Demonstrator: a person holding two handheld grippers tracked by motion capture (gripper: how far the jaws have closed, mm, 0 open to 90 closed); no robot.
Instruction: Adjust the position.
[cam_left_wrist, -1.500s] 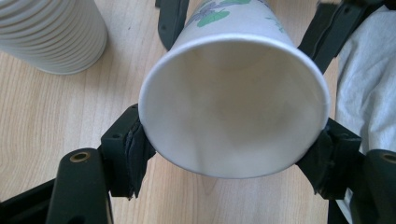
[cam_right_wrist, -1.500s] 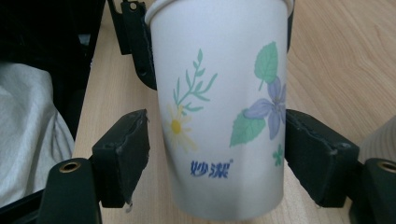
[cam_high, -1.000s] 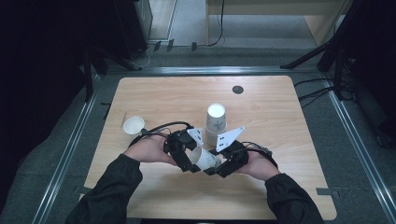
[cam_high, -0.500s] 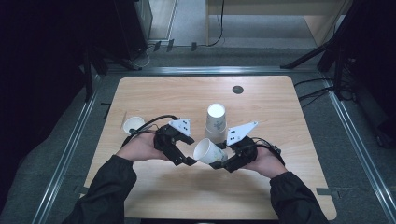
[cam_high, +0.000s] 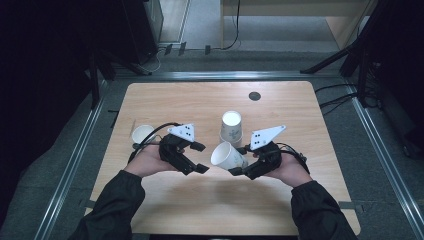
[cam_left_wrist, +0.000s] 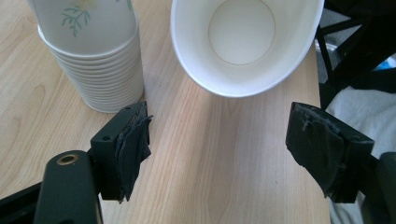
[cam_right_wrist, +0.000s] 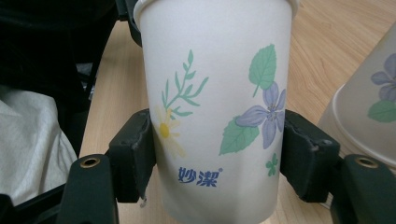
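Just in front of the stack of upturned cups, we hold a single paper cup on its side above the worktop, mouth turned toward our left hand. Our right claw is clamped on that cup; its pads press the printed wall on both sides. Our left claw sits just left of the cup's mouth, its jaws apart with nothing between them, having just eased slightly closer. Well to the left of the stack, near the worktop's edge, another cup stands mouth up.
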